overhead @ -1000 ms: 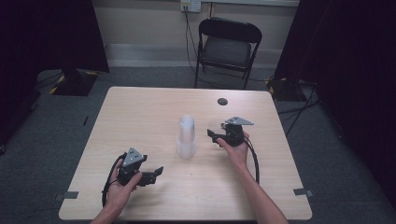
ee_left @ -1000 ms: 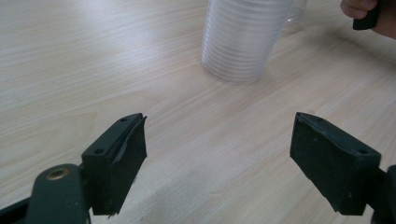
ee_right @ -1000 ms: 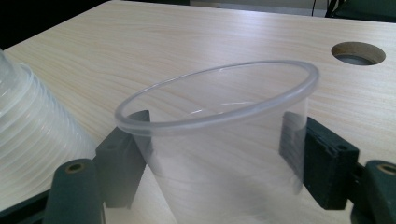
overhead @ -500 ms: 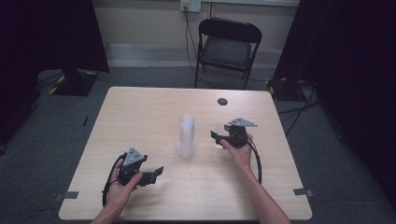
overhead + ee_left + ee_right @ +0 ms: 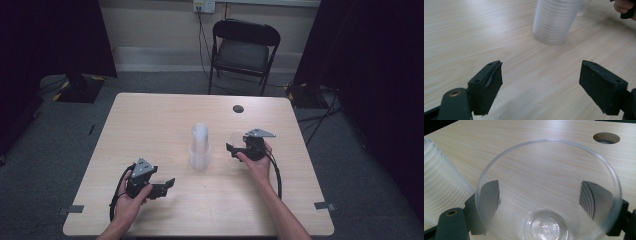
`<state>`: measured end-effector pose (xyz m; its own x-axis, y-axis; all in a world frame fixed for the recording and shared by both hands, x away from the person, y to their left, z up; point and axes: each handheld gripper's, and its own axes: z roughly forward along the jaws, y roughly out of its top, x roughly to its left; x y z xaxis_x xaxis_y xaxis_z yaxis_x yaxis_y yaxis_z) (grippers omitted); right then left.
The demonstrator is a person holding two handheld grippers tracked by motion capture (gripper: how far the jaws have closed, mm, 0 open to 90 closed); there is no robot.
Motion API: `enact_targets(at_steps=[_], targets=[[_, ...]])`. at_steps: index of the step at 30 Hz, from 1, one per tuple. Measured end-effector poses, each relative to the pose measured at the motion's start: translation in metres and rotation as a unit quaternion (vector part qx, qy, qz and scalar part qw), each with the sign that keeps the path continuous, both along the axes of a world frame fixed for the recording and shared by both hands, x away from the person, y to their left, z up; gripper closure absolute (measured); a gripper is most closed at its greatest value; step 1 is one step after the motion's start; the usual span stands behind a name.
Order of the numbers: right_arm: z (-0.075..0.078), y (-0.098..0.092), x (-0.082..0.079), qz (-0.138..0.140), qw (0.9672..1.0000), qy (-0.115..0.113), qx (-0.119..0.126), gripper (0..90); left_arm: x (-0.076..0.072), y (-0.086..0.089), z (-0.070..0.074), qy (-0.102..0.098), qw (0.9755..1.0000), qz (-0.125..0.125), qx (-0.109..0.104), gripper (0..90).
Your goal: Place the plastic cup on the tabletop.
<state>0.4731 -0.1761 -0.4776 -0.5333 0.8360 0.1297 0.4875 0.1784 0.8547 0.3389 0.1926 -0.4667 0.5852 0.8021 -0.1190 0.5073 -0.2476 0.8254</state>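
Observation:
A tall stack of clear plastic cups (image 5: 199, 145) stands upright mid-table, also seen in the left gripper view (image 5: 556, 20) and at the left edge of the right gripper view (image 5: 439, 195). A single clear cup (image 5: 546, 225) sits upright between the jaws of my right gripper (image 5: 541, 195), just right of the stack. Those jaws have just been opening, and both pads show through the cup's wall, standing off its sides. In the high view the right gripper (image 5: 231, 148) points left toward the stack. My left gripper (image 5: 167, 185) rests near the front left, open and with nothing in it (image 5: 540, 85).
The light wooden table (image 5: 150, 120) has a round cable hole (image 5: 238, 108) at the back right, also visible in the right gripper view (image 5: 606, 138). A black folding chair (image 5: 243, 50) stands beyond the far edge. Cables trail from both grippers.
The right hand has shifted only slightly beside the stack. The left hand and the stack of cups have stayed where they were.

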Motion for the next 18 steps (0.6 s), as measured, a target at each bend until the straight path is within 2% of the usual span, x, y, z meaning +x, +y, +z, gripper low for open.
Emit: enact_targets(at_steps=[5, 9, 18], targets=[[0.001, -0.004, -0.003, -0.002, 1.0000, 0.002, 0.006, 15.8, 0.001, 0.001, 0.000, -0.002, 1.0000, 0.000, 0.001, 18.5], [0.002, -0.005, -0.007, 0.004, 1.0000, 0.003, 0.001, 15.1, 0.003, 0.003, -0.001, 0.006, 1.0000, 0.005, -0.003, 18.5], [0.005, -0.010, -0.015, 0.006, 1.0000, 0.006, -0.005, 14.2, 0.006, 0.007, -0.002, 0.005, 0.9999, 0.015, -0.007, 18.5]])
